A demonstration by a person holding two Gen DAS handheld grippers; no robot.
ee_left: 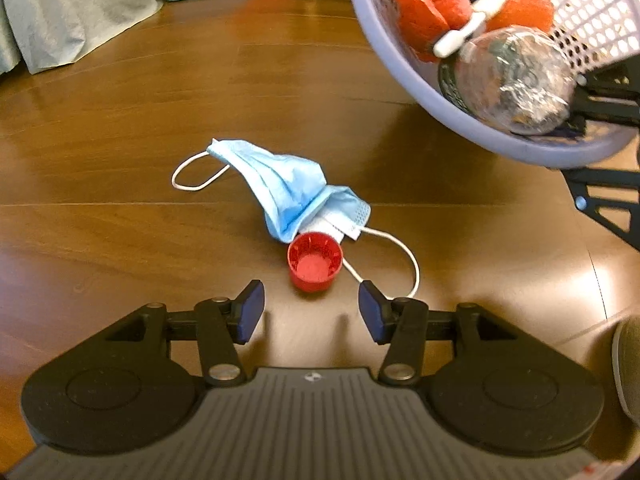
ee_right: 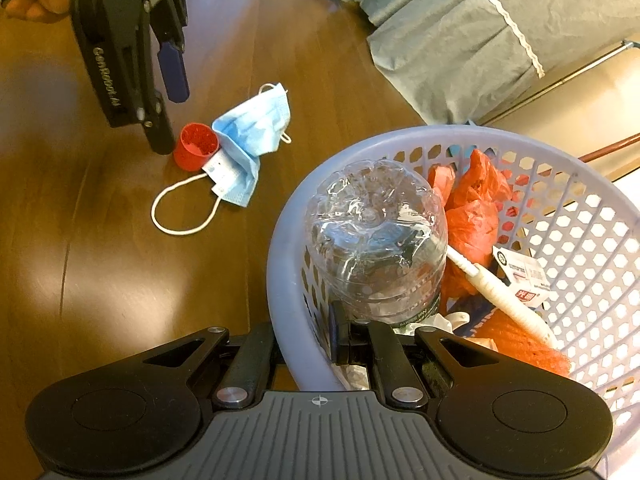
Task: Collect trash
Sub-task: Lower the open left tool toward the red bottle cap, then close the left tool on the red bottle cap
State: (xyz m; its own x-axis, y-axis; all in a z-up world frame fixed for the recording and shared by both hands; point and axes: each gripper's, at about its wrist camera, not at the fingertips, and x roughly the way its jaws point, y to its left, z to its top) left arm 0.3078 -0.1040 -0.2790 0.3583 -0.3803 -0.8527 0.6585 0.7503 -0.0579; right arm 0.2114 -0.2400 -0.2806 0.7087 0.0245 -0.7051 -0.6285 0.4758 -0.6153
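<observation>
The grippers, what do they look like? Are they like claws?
A bit! The left gripper has black arms with silver bolts, round black discs, a grey ribbed middle and flat dark blue pads. White lettering runs along its side. The right gripper looks the same.

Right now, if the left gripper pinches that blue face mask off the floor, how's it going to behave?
The face mask looks crumpled and thin, so probably floppy and light. Its ear loops would likely dangle. One edge touches the red cap, which might get nudged and roll. The left gripper is open.
</observation>
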